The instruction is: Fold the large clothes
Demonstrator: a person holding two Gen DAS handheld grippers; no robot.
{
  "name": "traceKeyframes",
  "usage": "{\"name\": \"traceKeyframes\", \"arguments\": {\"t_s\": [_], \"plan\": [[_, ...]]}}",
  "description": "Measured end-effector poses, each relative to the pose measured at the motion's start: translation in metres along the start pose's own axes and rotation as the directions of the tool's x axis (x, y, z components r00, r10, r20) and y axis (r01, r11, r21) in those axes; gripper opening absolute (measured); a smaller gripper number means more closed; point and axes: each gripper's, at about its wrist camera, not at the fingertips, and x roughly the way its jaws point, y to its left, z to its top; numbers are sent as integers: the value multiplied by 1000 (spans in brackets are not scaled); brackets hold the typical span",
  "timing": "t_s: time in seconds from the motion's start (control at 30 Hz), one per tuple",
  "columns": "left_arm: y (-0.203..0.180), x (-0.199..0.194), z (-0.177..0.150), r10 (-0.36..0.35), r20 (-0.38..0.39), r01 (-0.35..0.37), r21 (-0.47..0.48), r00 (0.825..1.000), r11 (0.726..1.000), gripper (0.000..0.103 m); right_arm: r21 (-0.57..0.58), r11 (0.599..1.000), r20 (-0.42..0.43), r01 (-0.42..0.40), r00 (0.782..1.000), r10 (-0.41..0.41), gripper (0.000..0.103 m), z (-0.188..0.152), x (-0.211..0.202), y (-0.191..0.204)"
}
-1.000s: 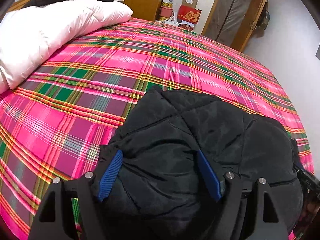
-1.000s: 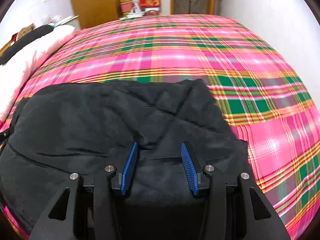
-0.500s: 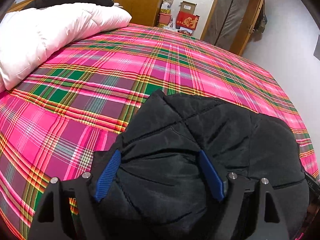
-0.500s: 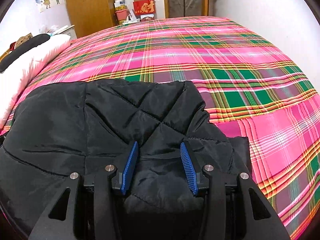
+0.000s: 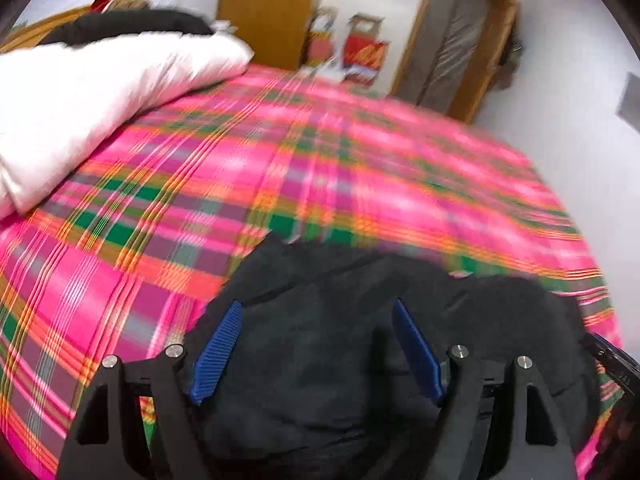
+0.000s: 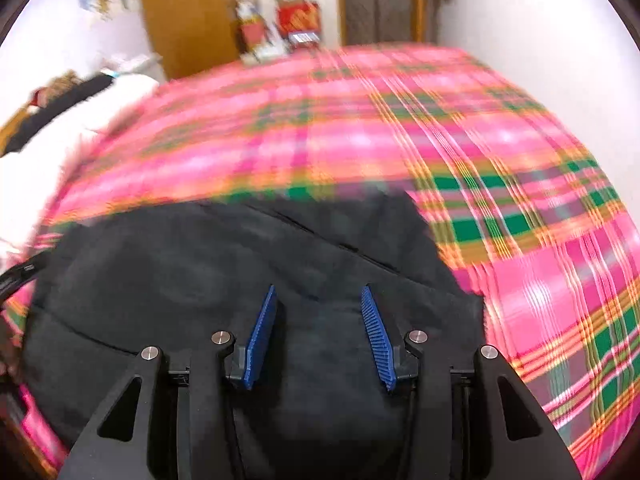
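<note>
A black quilted jacket (image 5: 340,360) is lying in a rumpled heap on the near edge of the bed, bunched rather than spread flat, with stitched seams running across its padded surface (image 6: 248,264). It is resting on a pink, green and orange plaid bedspread (image 5: 320,168), which is covering the whole bed out to its far edge (image 6: 500,152). The left gripper (image 5: 316,344) is pointing forward and downward over the left part of the heap, its two blue ribbed fingers (image 5: 218,348) standing wide apart with padded cloth bulging up between them; whether the pads are pressing the cloth cannot be told. The right gripper (image 6: 318,336) is pitching down over the right part of the jacket, its blue fingers (image 6: 376,340) set at a narrower gap, with a fold of black cloth sitting between them; contact cannot be confirmed there either. Both views are smearing with motion blur, more strongly across the bedspread than at the grippers. A white duvet (image 5: 92,104) is lying piled along the left edge of the bed, with a dark garment (image 5: 128,26) draped on top of it. Beyond the far edge of the bed, a wooden wardrobe (image 5: 272,12) is standing against the wall, red boxes (image 5: 362,54) are sitting on the floor beside it, and a wood-framed door (image 5: 452,48) is standing to their right.
</note>
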Motion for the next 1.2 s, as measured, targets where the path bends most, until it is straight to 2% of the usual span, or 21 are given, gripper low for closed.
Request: {"name": "traceKeyframes", "arguments": {"t_s": [0.1,0.2,0.23,0.3,0.43,0.63,0.8,0.93,1.03,1.1,1.2], "plan": [[-22,3,-3,-24,10,22,92,1000,996,79,-84,993,-12,-81,997,81,46,7,4,44],[-25,29,-11,49,-55,-40,144,997,989,79,-136,987,-98,-81,993,68,46,8,42,71],[-21,36,-13,62,-63,-53,146,996,988,79,-132,989,-140,-65,989,46,46,7,62,72],[-16,39,-11,60,-65,-51,135,996,990,79,-87,994,-168,-69,984,54,46,8,84,65],[-13,47,-13,49,-68,-40,124,996,991,80,-46,996,-164,-80,984,71,46,5,104,53],[-11,58,-17,45,-74,-36,121,996,992,81,-57,996,-150,-64,987,55,46,3,100,57],[-10,54,-16,39,-72,-30,125,997,992,81,-50,995,-80,-83,994,79,46,8,43,43],[-9,53,-16,38,-70,-29,127,997,992,81,-41,998,9,-47,999,47,46,-20,-15,12],[-11,54,-17,47,-66,-38,132,997,990,81,8,1000,-26,6,1000,-6,46,-43,-12,-16],[-12,54,-18,46,-60,-38,137,997,990,81,39,999,-67,-4,998,7,46,-56,6,-34],[-14,55,-18,51,-54,-43,141,997,989,81,43,999,-66,19,998,-16,46,-57,25,-42]]}}
